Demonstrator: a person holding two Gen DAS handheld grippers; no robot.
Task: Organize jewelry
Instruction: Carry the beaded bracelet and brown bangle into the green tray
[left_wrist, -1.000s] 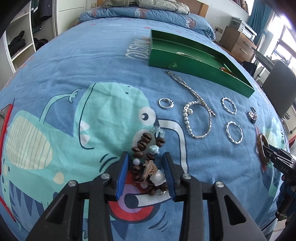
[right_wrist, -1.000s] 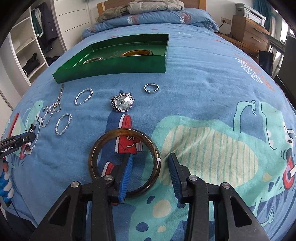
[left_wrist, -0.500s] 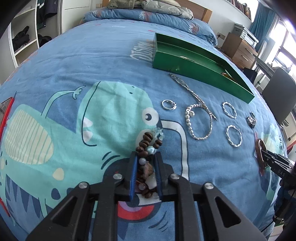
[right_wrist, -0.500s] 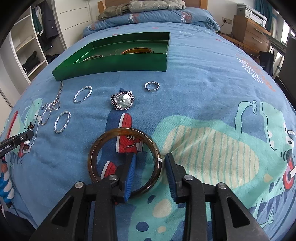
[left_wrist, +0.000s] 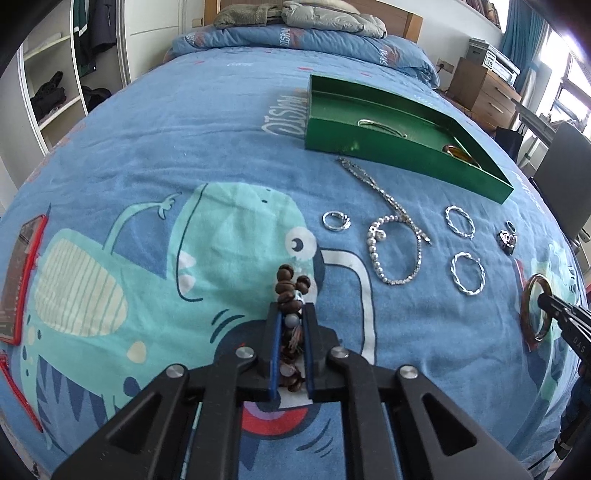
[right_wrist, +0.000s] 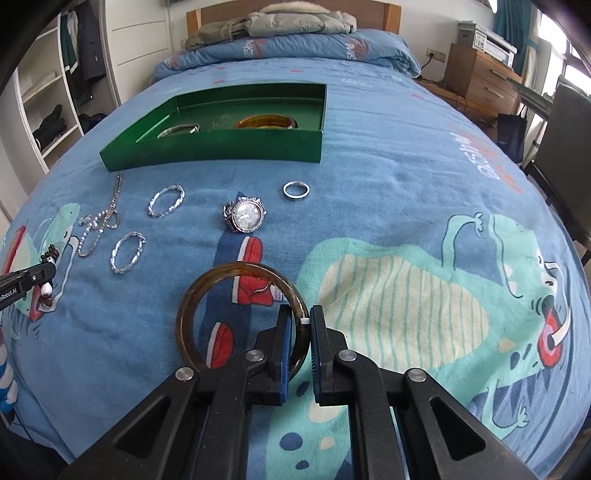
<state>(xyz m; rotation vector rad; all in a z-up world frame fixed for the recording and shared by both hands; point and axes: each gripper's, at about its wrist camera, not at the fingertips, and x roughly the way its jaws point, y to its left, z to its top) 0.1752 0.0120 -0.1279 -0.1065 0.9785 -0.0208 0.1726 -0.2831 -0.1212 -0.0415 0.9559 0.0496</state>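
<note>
A bracelet of brown, white and clear beads (left_wrist: 290, 282) lies on the blue bedspread. My left gripper (left_wrist: 291, 312) is shut on it; its jaws are still closing, with the blue pads pressing the beads from both sides. A brown translucent bangle (right_wrist: 236, 271) lies flat. My right gripper (right_wrist: 300, 312) is closing on the bangle's right rim, one pad inside the ring and one outside, both touching it. The open green box (right_wrist: 210, 151) stands further up the bed and holds an amber bangle (right_wrist: 266, 122) and a silver one.
Between the grippers and the box lie a silver chain (left_wrist: 373, 184), a pearl bracelet (left_wrist: 373, 251), two twisted silver bangles (left_wrist: 448, 216) (left_wrist: 453, 266), a small hoop (left_wrist: 325, 221), a watch (right_wrist: 243, 214) and a plain ring (right_wrist: 285, 190). Shelves stand left of the bed; drawers and a chair stand to its right.
Both grippers went from open to shut: the left closed on the bead bracelet, the right on the bangle's rim. Neither hand has shifted much.
</note>
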